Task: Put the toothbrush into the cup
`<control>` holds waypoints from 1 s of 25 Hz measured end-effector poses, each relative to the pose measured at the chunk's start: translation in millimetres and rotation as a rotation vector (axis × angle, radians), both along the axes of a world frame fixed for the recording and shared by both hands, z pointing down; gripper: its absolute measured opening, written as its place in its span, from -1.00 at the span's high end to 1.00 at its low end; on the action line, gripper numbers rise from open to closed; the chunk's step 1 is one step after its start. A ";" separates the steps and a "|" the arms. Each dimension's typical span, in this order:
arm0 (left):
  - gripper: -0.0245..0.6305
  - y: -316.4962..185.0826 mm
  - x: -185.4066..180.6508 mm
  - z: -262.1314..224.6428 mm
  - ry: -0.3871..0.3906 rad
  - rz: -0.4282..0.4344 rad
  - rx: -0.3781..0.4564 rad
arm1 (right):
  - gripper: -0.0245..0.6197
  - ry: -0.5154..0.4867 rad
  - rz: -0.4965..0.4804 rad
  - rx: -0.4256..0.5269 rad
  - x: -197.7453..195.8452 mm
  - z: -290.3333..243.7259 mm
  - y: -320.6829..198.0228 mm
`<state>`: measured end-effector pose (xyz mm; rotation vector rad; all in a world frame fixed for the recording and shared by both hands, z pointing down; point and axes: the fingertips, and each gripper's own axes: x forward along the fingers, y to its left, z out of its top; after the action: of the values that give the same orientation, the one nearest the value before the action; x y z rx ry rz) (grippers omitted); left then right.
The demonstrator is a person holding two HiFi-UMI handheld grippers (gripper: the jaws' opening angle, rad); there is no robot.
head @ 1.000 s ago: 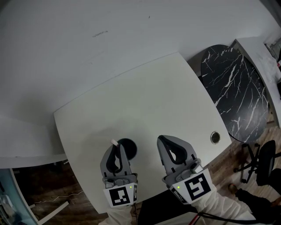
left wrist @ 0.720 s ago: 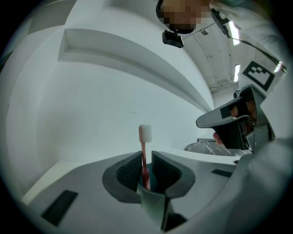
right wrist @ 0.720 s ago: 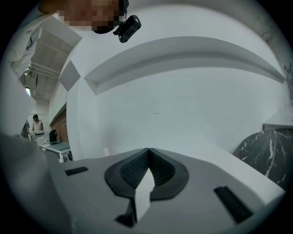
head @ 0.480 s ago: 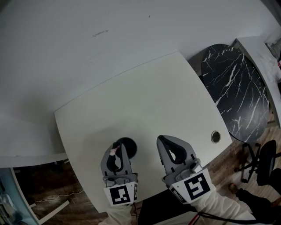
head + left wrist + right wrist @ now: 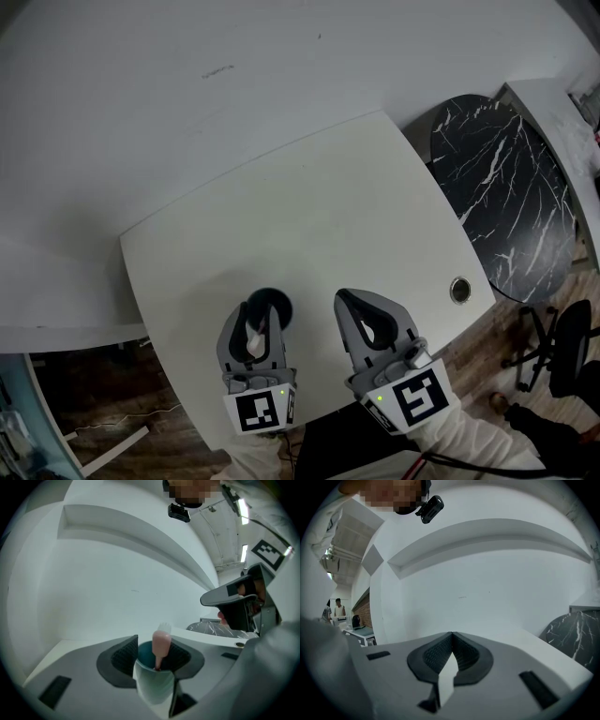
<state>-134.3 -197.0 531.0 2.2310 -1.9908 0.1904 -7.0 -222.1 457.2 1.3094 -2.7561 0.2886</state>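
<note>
1. Your left tool [image 5: 155,648] has its jaws apart. They have just been opening, and neither pad presses on anything.
2. The toothbrush [image 5: 161,643] stands in the cup [image 5: 152,686] between those open jaws. Its pink part runs down into the cup and its whitish end points up above the rim, close to upright.
3. The cup, teal inside, sits on the white desk [image 5: 309,206] near the front edge on your side, right at the tips of the left tool. The left gripper view does not show whether the jaws touch its wall.
4. Your right tool [image 5: 452,634] is closed, pad against pad, with nothing between them. It hangs over the desk just beside the left tool, and it is clear of the cup and the toothbrush.
5. A round cable hole [image 5: 459,292] is set in the desk towards its right edge.
6. Past that edge stands a black marbled round table [image 5: 502,187], with a dark chair [image 5: 562,352] on the wooden floor near it.
</note>
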 end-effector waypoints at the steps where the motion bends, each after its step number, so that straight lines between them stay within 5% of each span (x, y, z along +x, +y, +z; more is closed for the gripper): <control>1: 0.48 0.5 -0.1 -0.8 0.001 0.000 0.000 | 0.91 0.000 0.000 0.000 0.5 -0.5 1.1; 12: 0.47 15.5 -5.0 -30.2 -0.029 0.002 0.022 | 0.91 -0.014 -0.003 0.017 0.9 -19.0 14.6; 25: 0.48 75.5 -30.8 -132.8 -0.009 -0.079 0.086 | 0.91 -0.039 -0.022 0.109 -1.3 -99.5 49.1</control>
<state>-165.1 -121.5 398.2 2.2005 -2.1255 0.1073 -8.3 -173.0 357.7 1.3093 -2.8540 0.1654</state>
